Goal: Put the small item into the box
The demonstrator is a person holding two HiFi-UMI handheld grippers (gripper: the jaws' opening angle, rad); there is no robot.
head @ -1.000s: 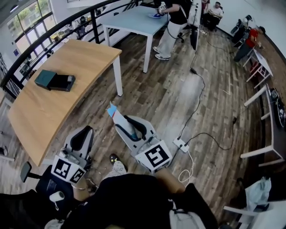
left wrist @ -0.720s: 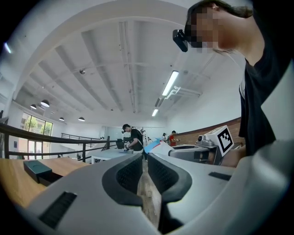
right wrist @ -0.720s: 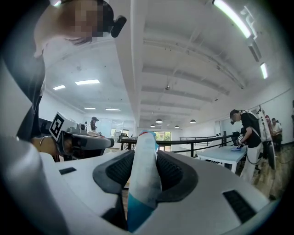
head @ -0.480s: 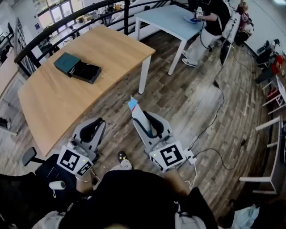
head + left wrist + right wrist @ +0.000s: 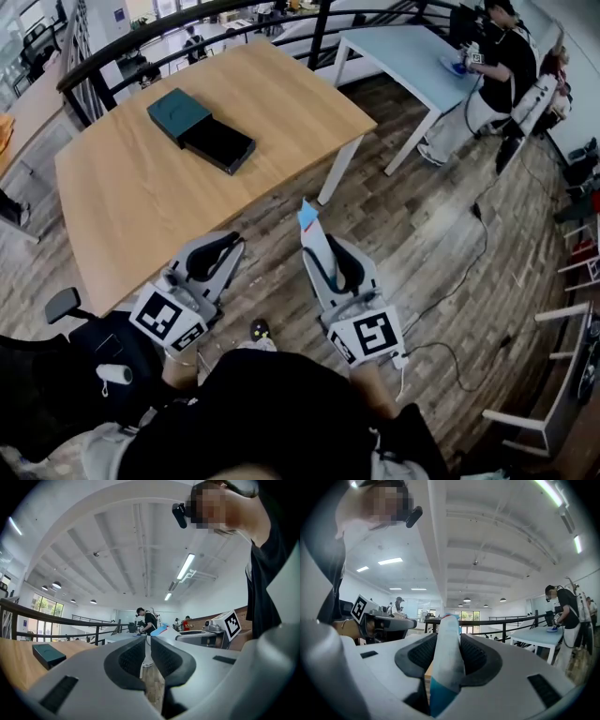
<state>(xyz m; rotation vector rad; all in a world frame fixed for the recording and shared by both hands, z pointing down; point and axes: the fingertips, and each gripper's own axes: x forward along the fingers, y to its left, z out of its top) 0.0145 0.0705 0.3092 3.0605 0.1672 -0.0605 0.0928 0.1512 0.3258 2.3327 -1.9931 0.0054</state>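
Your right gripper (image 5: 319, 251) clamps the tube (image 5: 310, 225) over open floor, just off the near edge of the table (image 5: 141, 206). Your left gripper (image 5: 220, 251), jaws together and empty, is at that edge; the box (image 5: 217, 145) lies mid-table.

Both sit at lower centre of the head view, pointing up-frame. The left gripper (image 5: 223, 246) has its jaws nearly together, empty; the right gripper (image 5: 324, 251) clamps a tube (image 5: 308, 219).

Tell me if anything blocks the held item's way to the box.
Nothing visible does. Only bare table lies between the small item in the right gripper and the box; the left gripper sits aside of that line.
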